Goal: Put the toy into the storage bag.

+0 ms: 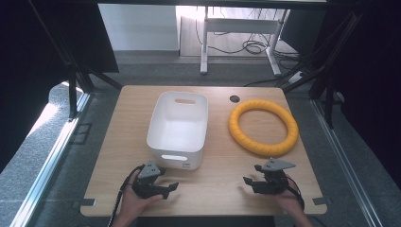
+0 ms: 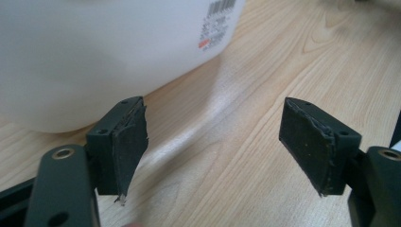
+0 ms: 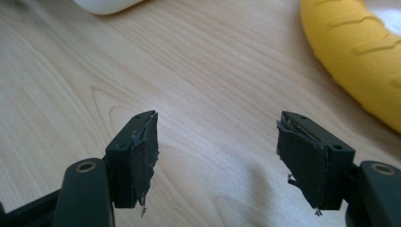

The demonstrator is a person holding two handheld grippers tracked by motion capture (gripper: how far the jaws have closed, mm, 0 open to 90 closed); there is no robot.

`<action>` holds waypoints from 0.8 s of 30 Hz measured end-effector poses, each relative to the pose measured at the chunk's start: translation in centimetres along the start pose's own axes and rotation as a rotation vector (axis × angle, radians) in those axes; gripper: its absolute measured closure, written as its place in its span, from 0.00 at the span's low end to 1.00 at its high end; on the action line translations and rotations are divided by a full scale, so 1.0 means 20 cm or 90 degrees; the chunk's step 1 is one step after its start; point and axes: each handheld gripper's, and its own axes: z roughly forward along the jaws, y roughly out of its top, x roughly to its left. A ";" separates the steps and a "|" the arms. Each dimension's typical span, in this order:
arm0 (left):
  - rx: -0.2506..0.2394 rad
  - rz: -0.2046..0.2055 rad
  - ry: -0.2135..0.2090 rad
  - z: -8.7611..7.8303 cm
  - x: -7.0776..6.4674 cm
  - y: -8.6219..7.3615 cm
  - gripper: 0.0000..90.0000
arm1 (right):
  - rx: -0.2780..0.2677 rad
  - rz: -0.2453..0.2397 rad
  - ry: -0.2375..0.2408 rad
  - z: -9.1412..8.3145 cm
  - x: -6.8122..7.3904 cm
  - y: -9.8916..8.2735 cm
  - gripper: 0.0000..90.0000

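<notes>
A white plastic bin (image 1: 178,127) stands on the wooden table (image 1: 222,184), a little left of centre, and it looks empty. A yellow ribbed ring (image 1: 263,127) lies flat to its right. My left gripper (image 1: 171,189) rests near the table's front edge, just in front of the bin's near wall, jaws open on nothing. In the left gripper view the bin (image 2: 94,52) rises close ahead on the left. My right gripper (image 1: 249,181) sits near the front edge below the ring, open and empty. The ring (image 3: 364,52) curves past at the upper right of the right gripper view.
A round cable hole (image 1: 235,99) sits near the table's far edge. Dark frame posts (image 1: 75,80) flank the table on both sides. A white desk frame (image 1: 236,33) and cables stand on the floor beyond.
</notes>
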 end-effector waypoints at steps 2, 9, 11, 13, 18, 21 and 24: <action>0.005 0.009 0.009 0.00 -0.01 0.00 0.27 | -0.002 -0.004 0.002 0.00 -0.01 0.02 0.34; 0.002 0.026 0.005 -0.03 -0.02 -0.02 0.27 | 0.010 -0.060 0.008 -0.02 -0.03 0.10 0.34; 0.007 0.026 0.005 -0.02 -0.02 -0.02 0.27 | 0.014 -0.067 0.009 -0.02 -0.02 0.13 0.34; 0.008 0.026 0.006 -0.03 -0.02 -0.02 0.27 | 0.021 -0.072 0.016 -0.01 -0.02 0.17 0.34; 0.006 0.020 0.012 -0.03 -0.02 -0.02 0.27 | 0.031 -0.083 0.003 -0.02 -0.07 0.28 0.32; 0.010 0.020 0.016 -0.02 -0.03 -0.02 0.27 | 0.049 -0.086 -0.008 -0.03 -0.11 0.34 0.33; 0.013 0.021 0.016 -0.01 -0.03 -0.02 0.27 | 0.064 -0.093 -0.012 -0.02 -0.14 0.38 0.34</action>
